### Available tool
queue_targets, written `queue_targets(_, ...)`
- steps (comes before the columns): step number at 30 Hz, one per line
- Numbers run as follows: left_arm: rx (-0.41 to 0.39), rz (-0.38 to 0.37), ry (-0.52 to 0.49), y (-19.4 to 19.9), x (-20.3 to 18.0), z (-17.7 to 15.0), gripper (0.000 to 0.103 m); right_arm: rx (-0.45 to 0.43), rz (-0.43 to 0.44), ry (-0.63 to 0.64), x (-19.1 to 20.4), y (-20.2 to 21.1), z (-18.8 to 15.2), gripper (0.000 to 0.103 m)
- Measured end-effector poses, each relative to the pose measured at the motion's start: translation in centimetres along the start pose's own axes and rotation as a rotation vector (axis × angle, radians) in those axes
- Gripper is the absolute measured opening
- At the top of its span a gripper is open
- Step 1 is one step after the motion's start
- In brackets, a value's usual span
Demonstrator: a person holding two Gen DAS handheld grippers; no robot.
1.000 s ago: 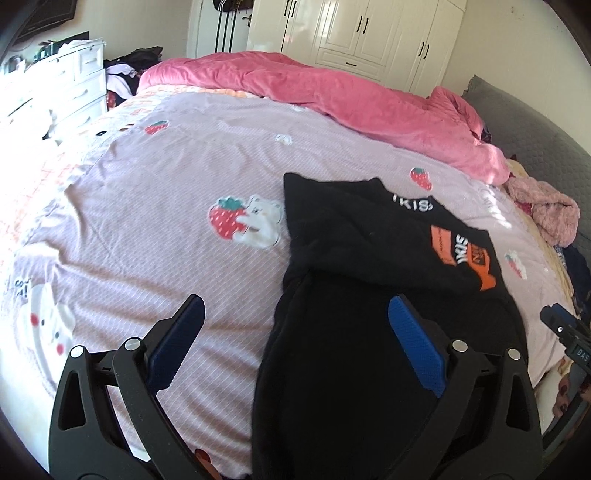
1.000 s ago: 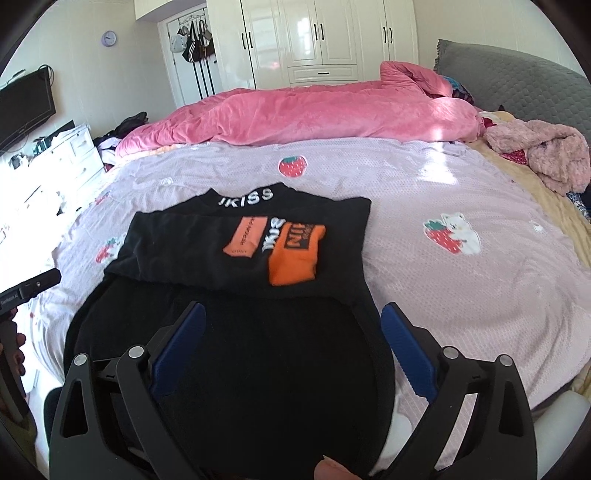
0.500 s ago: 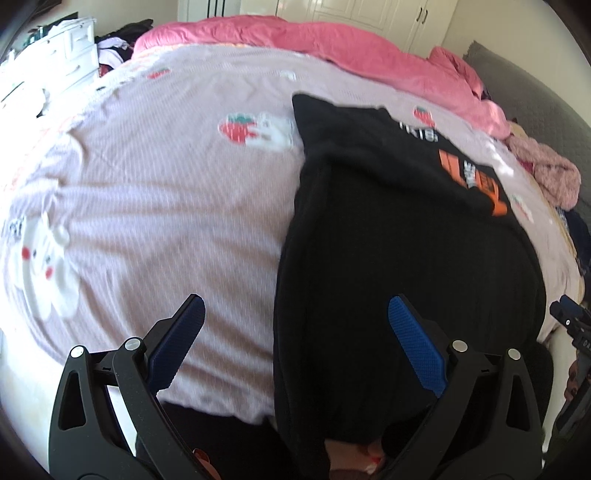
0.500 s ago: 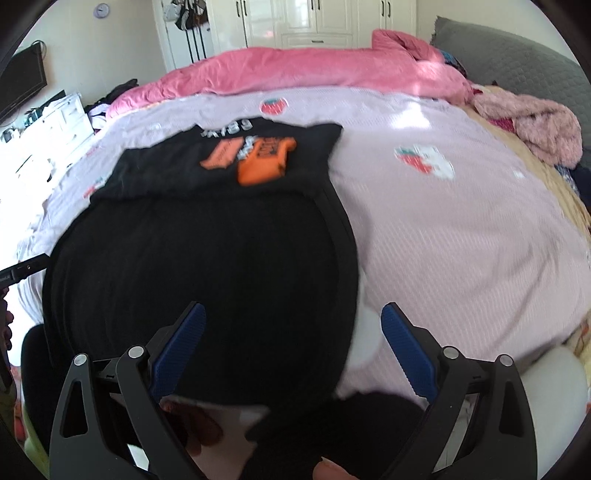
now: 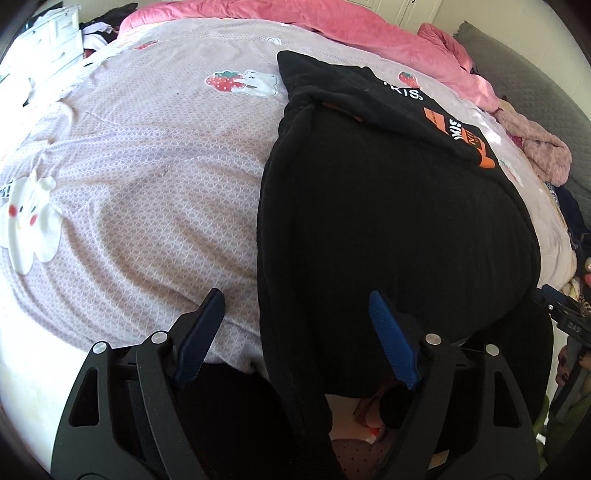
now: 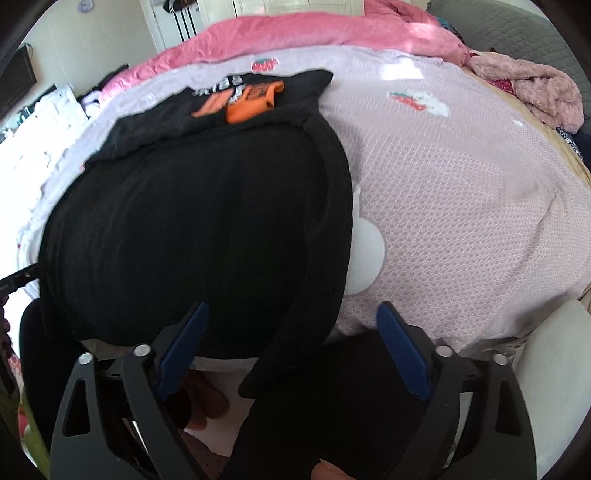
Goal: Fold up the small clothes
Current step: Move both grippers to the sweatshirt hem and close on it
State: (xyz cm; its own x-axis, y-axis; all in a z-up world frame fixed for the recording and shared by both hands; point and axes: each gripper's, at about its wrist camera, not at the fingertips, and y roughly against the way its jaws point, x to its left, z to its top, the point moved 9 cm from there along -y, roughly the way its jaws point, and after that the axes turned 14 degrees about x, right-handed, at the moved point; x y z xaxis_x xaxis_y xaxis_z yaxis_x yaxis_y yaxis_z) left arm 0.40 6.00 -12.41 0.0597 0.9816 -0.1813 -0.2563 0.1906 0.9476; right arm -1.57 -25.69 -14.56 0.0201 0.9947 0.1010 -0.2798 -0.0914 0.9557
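A black top (image 5: 388, 203) with orange patches and white lettering lies flat on the lilac bedspread (image 5: 147, 184), its upper part folded down over its body. My left gripper (image 5: 295, 328) hovers over the near left hem corner. Its jaws are closing, with the garment's left edge between them, and the blue pads (image 5: 201, 332) are clear of the cloth. My right gripper (image 6: 293, 332) hovers over the near right corner of the same top (image 6: 192, 221). Its jaws are also closing, astride the right edge, with no pad pressing. The hem hangs over the bed's near edge.
A pink duvet (image 5: 351, 22) is heaped along the far side of the bed. A fluffy pink garment (image 6: 543, 88) lies at the right by a grey padded headboard (image 5: 535, 85). White drawers (image 5: 55, 33) stand at the far left. Bare bedspread (image 6: 461, 203) stretches right of the top.
Both grippers have dropped and tilted down toward the near hem of the black top, which now fills more of each view. Both pairs of jaws have narrowed somewhat.
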Motion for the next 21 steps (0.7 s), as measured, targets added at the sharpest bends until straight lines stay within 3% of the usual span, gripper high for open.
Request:
queue_targets(2,0.004,0.005,-0.001,0.1,0.2,-0.3,0.073,0.021,0.0,-0.003,0.0,-0.6,-0.2,0.079)
queue_targets(7,0.02,0.001,0.014,-0.1,0.8,-0.8,0.073,0.068,0.023,-0.019,-0.1,-1.9,-0.8,0.052)
queue_targets(9,0.026,-0.004,0.021,-0.3,0.9,-1.0,0.073,0.06,0.027,-0.04,-0.7,-1.8,-0.9,0.029)
queue_targets(12,0.029,-0.018,0.018,-0.4,0.6,-1.1,0.067,0.055,0.095,-0.069,-1.3,-1.1,-1.0,0.011)
queue_targets(17,0.041,-0.072,0.016,-0.5,-0.1,-1.2,0.034,0.007,0.159,-0.068,-1.6,1.1,-0.7,0.008)
queue_targets(21,0.059,-0.081,0.019,-0.6,0.1,-1.3,0.033,-0.067,0.22,-0.045,-1.1,4.0,0.3,0.008)
